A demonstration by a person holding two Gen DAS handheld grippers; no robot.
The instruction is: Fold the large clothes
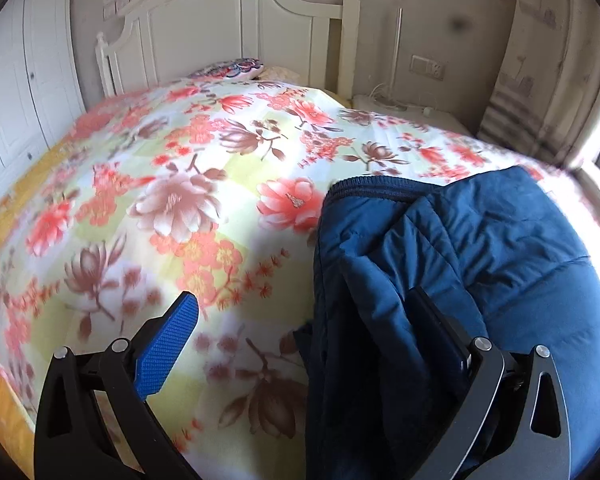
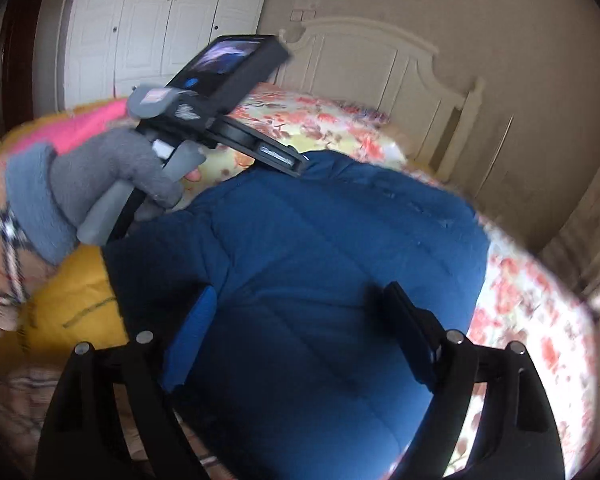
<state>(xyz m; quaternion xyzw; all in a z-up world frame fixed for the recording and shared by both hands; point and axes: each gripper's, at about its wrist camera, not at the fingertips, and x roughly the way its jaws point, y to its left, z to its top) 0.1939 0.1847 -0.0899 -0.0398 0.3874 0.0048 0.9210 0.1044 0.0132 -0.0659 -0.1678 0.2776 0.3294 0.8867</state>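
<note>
Both wrist views, one moment. The left gripper (image 1: 300, 320) stands with its jaws spread wide; its blue ribbed pad (image 1: 168, 350) hangs over the floral bedspread (image 1: 180, 184), while the opposite black finger (image 1: 440, 320) lies against a fold of the dark blue quilted padded jacket (image 1: 500, 248). No pad presses on the cloth. The right gripper (image 2: 300, 320) likewise has wide jaws, hovering above the jacket (image 2: 340, 240) with the fabric filling the gap below but gripped by neither pad. The jacket lies spread on the bed, its ribbed knit hem (image 1: 364, 186) toward the headboard.

Surroundings, largest first: a white panelled wardrobe (image 2: 160, 20) along one wall; a cream carved wooden headboard (image 1: 236, 28); a yellow blanket (image 2: 72, 308) beside the jacket's near edge; a pink cloth (image 2: 92, 124) farther off; a patterned pillow (image 1: 232, 69) at the head of the bed. In the right wrist view the person's left hand in a grey fingerless glove (image 2: 112, 176) grips the left gripper's handle above the jacket's far corner, a checked sleeve (image 2: 0, 232) behind it
</note>
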